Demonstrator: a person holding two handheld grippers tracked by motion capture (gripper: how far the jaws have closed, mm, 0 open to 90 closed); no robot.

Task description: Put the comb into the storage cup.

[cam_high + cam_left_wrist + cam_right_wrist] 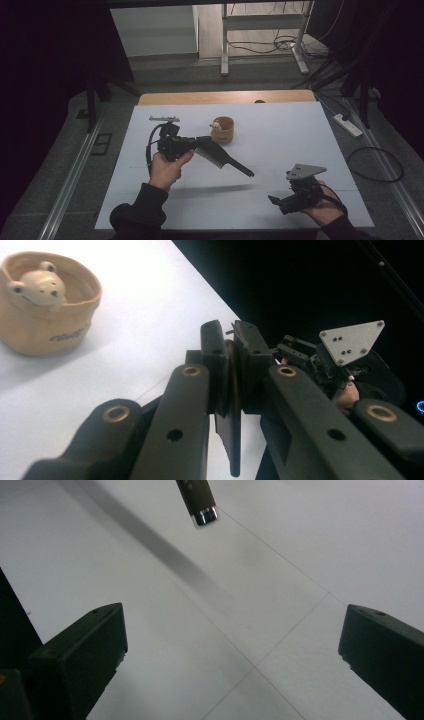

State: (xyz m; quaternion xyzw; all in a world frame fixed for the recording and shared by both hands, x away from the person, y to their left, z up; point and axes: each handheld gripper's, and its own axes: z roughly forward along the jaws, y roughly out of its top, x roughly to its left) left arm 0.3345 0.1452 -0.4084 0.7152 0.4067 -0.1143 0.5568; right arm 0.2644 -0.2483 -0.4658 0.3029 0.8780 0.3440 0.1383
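Observation:
A black comb [222, 158] with a long handle hangs above the white table top [290, 130], pointing down to the right. My left gripper [202, 144] is shut on its toothed end. In the left gripper view the two pads [215, 352] press on the comb's thin spine [231, 440]. A tan cup [223, 130] with a small frog figure [42, 287] in it stands just behind the comb. My right gripper [274, 200] is open near the front right corner, nothing between its jaws. In the right gripper view [232, 650] the comb's handle tip [201, 502] hangs ahead of it.
The table's wooden far edge [225, 96] shows beyond the white top. A power strip [348, 125] and a looped cable [375, 165] lie on the floor to the right. White frame legs [225, 45] stand behind the table.

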